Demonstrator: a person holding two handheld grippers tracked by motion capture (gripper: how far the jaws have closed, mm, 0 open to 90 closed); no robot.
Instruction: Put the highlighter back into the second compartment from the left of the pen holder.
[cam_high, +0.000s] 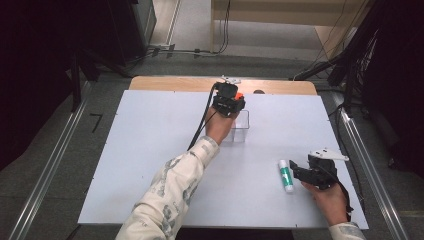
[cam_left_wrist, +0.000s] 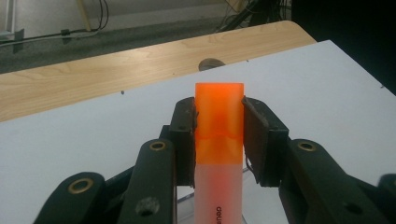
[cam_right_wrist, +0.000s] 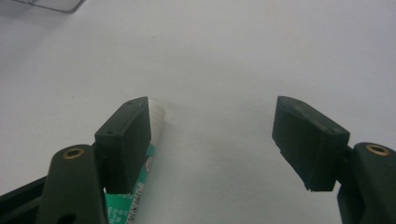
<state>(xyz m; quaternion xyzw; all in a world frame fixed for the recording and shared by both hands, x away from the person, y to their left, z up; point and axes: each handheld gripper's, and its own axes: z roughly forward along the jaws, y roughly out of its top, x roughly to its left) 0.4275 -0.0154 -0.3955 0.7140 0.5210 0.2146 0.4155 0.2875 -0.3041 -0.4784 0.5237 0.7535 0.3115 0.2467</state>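
An orange-capped marker (cam_left_wrist: 219, 116) with a frosted white body stands upright between the jaws of my left gripper (cam_left_wrist: 219, 128), whose pads press on its cap from both sides. In the high view the left gripper (cam_high: 236, 101) hovers at the table's far middle, just above a clear plastic box (cam_high: 240, 126), and the marker's orange cap (cam_high: 239, 95) peeks out. A green and white glue stick (cam_high: 285, 176) lies flat on the white table at the right. My right gripper (cam_high: 296, 170) sits beside it, open. In the right gripper view the glue stick (cam_right_wrist: 156, 122) lies partly behind the left jaw of the right gripper (cam_right_wrist: 212, 135).
The white board (cam_high: 150, 150) covers a wooden table whose far edge (cam_high: 175, 82) shows bare, with a round hole (cam_left_wrist: 209, 64) in it. Cables and dark stands crowd the floor beyond. A corner of the clear box (cam_right_wrist: 51, 4) shows at the top left.
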